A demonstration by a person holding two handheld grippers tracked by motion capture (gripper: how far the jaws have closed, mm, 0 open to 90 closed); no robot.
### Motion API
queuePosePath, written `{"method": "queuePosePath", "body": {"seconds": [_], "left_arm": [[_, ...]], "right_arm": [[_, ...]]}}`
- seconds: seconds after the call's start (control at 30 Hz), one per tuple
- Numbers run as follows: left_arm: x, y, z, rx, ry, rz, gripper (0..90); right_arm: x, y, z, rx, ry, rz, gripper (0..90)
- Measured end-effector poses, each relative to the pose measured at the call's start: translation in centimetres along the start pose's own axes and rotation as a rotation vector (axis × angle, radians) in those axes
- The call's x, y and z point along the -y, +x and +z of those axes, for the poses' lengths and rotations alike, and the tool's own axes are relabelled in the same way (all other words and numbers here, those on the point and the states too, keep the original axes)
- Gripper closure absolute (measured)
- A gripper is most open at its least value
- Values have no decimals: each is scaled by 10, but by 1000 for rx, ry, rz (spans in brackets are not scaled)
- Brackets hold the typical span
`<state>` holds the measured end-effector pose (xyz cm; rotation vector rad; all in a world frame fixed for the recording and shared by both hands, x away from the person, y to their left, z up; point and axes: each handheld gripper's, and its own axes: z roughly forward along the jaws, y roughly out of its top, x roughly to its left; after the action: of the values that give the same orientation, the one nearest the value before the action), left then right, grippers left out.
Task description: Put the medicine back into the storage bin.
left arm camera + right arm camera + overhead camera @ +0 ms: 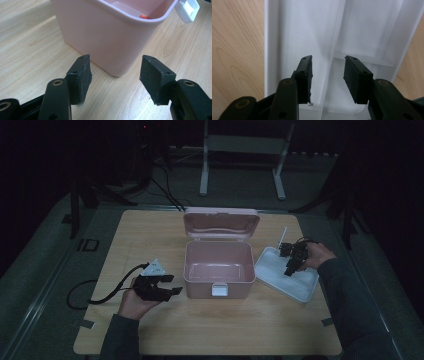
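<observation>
A pink box [200, 287] stands open in the middle of the wooden table [150, 235], its lid [220, 222] tipped back and a white latch [220, 290] on its front. To its right lies a white divided tray [272, 265]. My right gripper [290, 270] points down into the tray [294, 30]; its jaws [328, 58] are open on either side of a raised divider [337, 32] without touching it. My left gripper [175, 285] rests left of the box, open and empty [116, 58], facing a corner of the box [105, 32]. Something small and red [145, 17] lies inside.
A thin white rod [283, 236] sticks up at the tray's far end. A black cable [85, 300] trails from the left gripper over the table's left edge. White frame legs [204, 170] stand on the floor beyond the table. The room around is dark.
</observation>
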<state>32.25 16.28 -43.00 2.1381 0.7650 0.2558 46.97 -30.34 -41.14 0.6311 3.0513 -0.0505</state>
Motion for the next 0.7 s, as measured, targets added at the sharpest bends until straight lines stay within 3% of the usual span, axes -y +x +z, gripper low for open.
{"method": "queuePosePath", "body": {"seconds": [0.7], "left_arm": [[0,0,0,1,0,0,416]], "right_arm": [[3,-3,17,-12,23,6,603]]}}
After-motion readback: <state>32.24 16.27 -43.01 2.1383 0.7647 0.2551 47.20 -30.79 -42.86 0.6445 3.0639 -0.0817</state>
